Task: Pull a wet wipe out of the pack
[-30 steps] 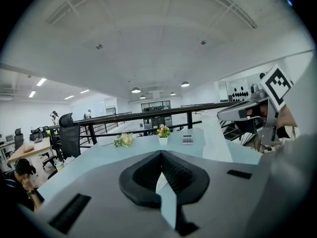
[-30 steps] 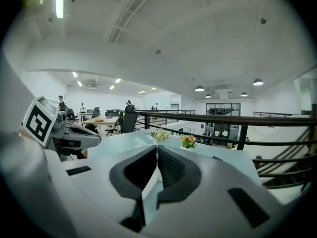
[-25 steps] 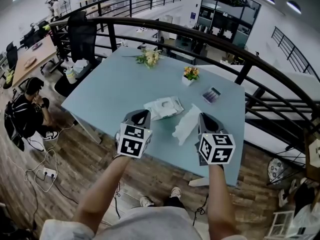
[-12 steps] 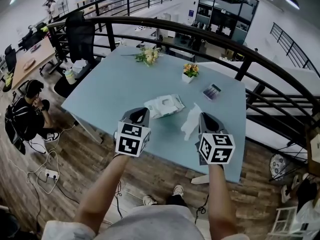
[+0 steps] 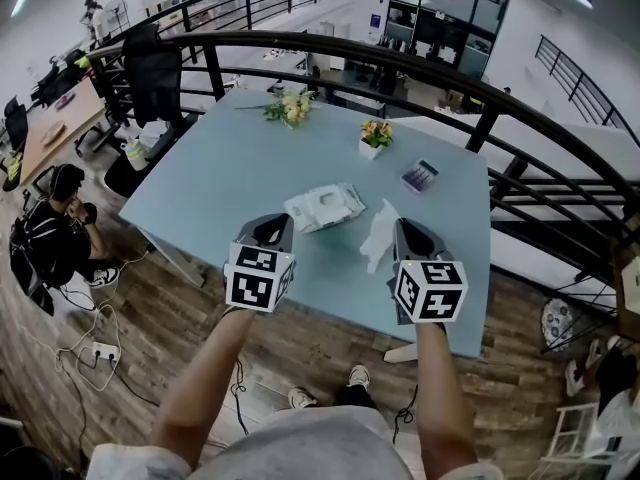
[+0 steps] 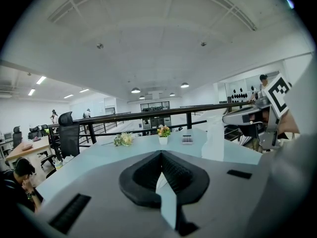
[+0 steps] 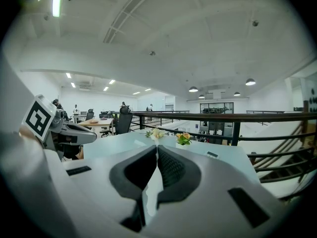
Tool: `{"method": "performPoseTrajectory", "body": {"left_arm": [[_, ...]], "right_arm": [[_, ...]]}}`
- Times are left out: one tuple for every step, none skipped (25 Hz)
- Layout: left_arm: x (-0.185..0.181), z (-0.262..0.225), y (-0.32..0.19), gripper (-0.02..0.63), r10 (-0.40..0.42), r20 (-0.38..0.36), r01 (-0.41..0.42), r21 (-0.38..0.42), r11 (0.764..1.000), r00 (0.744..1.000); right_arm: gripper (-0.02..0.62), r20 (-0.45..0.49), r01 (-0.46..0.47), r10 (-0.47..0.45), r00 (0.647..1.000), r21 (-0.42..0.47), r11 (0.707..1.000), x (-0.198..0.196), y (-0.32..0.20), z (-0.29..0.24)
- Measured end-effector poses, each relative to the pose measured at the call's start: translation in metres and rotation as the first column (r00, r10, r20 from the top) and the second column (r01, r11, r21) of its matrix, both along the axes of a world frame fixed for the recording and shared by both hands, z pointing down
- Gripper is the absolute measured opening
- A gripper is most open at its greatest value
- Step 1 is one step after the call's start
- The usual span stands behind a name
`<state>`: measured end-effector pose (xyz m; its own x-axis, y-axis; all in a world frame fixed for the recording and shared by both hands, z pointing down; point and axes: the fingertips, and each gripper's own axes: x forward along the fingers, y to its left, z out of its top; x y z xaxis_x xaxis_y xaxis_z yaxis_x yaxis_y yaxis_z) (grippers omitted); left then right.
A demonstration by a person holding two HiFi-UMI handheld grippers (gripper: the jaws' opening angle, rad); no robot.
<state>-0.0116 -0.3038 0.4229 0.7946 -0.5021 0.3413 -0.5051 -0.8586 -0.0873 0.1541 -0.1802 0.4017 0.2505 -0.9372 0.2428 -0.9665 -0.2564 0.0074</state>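
my right gripper (image 5: 398,230) sits at the lower right of the head view, and its fingers (image 7: 171,170) are closed tight on the wet wipe (image 5: 378,236). in the right gripper view a thin white strip of it runs down between the two dark pads. in the head view the wipe hangs as a crumpled white sheet just left of the gripper's tip, over the near part of the pale blue table (image 5: 220,178). it is clear of the pack, and i cannot tell whether its lower end touches the table.

the pack of wet wipes (image 5: 325,206) lies flat near the middle of the table, between and a little above my two grippers in the frame. my left gripper (image 5: 274,226) is at the lower left, just beside the pack's left end. its fingers (image 6: 143,175) are together with nothing pinched.

farther up the frame stand a small pot of flowers (image 5: 374,138) and a small box (image 5: 421,176), with a loose bouquet (image 5: 288,108) at the upper left of the table.
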Motion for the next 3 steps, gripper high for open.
{"method": "performPoseTrajectory", "body": {"left_arm": [[-0.0005,0.0006,0.0003,-0.006,0.0,0.001,0.0,-0.001,1.0,1.0],[-0.0009,0.0012,0.0008,-0.006,-0.001,0.002,0.001,-0.002,1.0,1.0],[-0.0012,0.0019,0.0012,-0.006,-0.001,0.003,0.001,-0.003,1.0,1.0]], "right_arm": [[0.009,0.0,0.001,-0.001,1.0,0.0,1.0,-0.0004,0.0002,0.0],[0.009,0.0,0.001,-0.001,1.0,0.0,1.0,-0.0006,0.0005,0.0002],[0.009,0.0,0.001,-0.001,1.0,0.001,1.0,-0.0007,0.0009,0.0005]]}}
